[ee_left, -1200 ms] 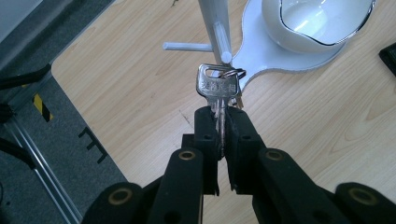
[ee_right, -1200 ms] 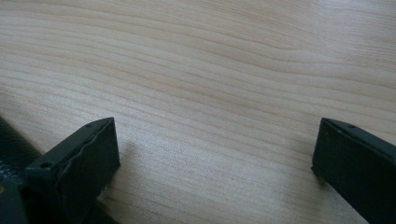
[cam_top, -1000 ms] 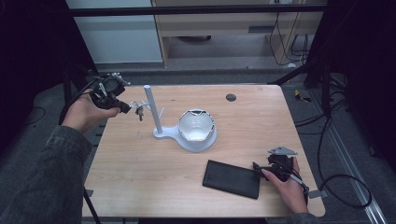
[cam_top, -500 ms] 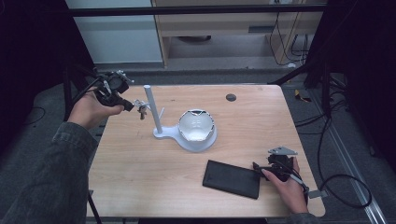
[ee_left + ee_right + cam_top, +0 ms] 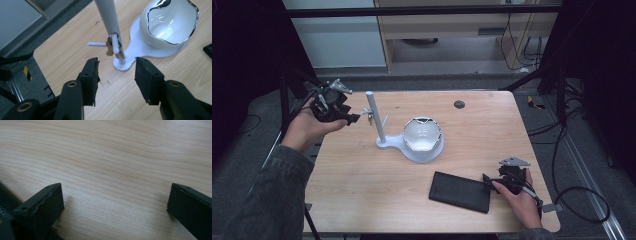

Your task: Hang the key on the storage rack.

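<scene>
Wood grain everywhere, it's a pale table (image 5: 362,200) with a few things on it. Going left to right in the high view: the left gripper (image 5: 353,118) is held up at the table's far left edge, pointing at a white stand (image 5: 412,147) with an upright pole (image 5: 375,117). A white bowl (image 5: 422,134) with a shiny wavy rim sits on the stand's base. Nearer the front is a flat black pad (image 5: 460,191), and the right gripper (image 5: 489,180) is low at the pad's right end, right hand (image 5: 522,200) resting on the table.

The left gripper view gives detail you can't get from above: its jaws stand wide apart with nothing between them, framing the pole's foot, and there's a small brown thing (image 5: 110,47) hanging on a short white peg (image 5: 96,44) on the pole. Can't tell what it is. The silver edge on the bowl also reads much better here.

The right gripper view is mostly bare wood, jaws spread wide and empty, with a sliver of the black pad by the left jaw.

Compared with a second ago, the left gripper has shifted a bit further from the person along the left edge. The right gripper, pad and bowl haven't budged.
</scene>
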Tool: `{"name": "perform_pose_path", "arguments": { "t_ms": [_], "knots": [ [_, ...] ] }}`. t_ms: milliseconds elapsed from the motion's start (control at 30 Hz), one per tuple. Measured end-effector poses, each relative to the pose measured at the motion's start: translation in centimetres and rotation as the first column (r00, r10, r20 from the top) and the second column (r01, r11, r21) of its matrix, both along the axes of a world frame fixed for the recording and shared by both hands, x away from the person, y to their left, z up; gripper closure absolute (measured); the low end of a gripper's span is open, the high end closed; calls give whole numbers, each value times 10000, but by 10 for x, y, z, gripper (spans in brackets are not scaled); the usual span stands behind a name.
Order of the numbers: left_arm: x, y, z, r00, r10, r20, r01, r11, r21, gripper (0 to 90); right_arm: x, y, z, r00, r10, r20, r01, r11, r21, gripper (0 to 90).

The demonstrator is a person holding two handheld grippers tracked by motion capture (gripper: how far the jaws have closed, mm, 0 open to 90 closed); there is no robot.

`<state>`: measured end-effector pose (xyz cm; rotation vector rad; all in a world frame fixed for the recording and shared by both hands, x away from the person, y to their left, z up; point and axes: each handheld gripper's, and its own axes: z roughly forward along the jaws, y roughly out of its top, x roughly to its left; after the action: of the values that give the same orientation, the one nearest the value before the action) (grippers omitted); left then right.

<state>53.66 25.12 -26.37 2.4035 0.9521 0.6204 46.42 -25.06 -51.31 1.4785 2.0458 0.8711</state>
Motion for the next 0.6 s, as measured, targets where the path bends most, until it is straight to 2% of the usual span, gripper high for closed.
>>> {"name": "perform_pose_path", "arguments": {
  "t_ms": [33, 100, 133, 167, 267, 300, 333, 367, 400, 467, 500, 533, 567, 600],
  "knots": [
    [-5, -1, -6, 9999, 23, 112, -24, 10000, 71, 501, 0, 0, 0, 10000, 7, 9, -7, 10000, -1, 8],
    [-15, -3, -14, 9996, -66, 266, 63, 9999, 125, 422, 0, 0, 0, 10000, -2, -7, 2, 10000, 66, 8],
    [-24, -5, -22, 9990, -178, 400, 178, 9998, -5, 411, 0, 0, 0, 10000, -8, -13, 8, 10000, 71, 8],
    [-24, -5, -22, 9990, -178, 400, 178, 9998, -5, 396, 0, 0, 0, 10000, -8, -13, 8, 10000, 71, 8],
    [-41, -10, -40, 9974, -368, 616, 381, 9991, -197, 380, 0, 0, 0, 10000, -9, -17, 9, 10000, 70, 8],
    [-45, -12, -44, 9972, -459, 595, 473, 9987, -214, 376, 0, 0, 0, 10000, -6, 15, 6, 10000, 23, 8],
    [-49, -16, -53, 9966, -591, 571, 613, 9974, -369, 370, 0, 0, 0, 10000, -24, -10, 24, 10000, 60, 7],
    [-53, -23, -65, 9962, -745, 461, 759, 9966, -309, 358, 1, 1, 0, 10000, -35, -15, 35, 10000, 45, 5],
    [-53, -23, -65, 9962, -745, 461, 759, 9966, -309, 333, 1, 1, 0, 10000, -35, -15, 35, 10000, 45, 5],
    [-56, -33, -82, 9955, -761, 567, 781, 9964, -332, 317, 1, 0, 0, 10000, 14, 8, -14, 10000, 20, 6],
    [-57, -36, -87, 9961, -767, 438, 790, 9954, -545, 311, 1, 0, 0, 10000, -10, 15, 10, 10000, 17, 12],
    [-59, -45, -100, 9959, -829, 370, 861, 9918, -949, 294, 0, 1, 1, 10000, -9, 34, 8, 10000, 56, 31],
    [-59, -45, -100, 9959, -829, 370, 861, 9918, -949, 288, 0, 1, 1, 10000, 25, 74, -25, 10000, 68, 45],
    [-59, -51, -107, 9952, -914, 339, 945, 9901, -1036, 288, 0, 1, 1, 10000, 25, 74, -25, 10000, 68, 45]
  ]
}}
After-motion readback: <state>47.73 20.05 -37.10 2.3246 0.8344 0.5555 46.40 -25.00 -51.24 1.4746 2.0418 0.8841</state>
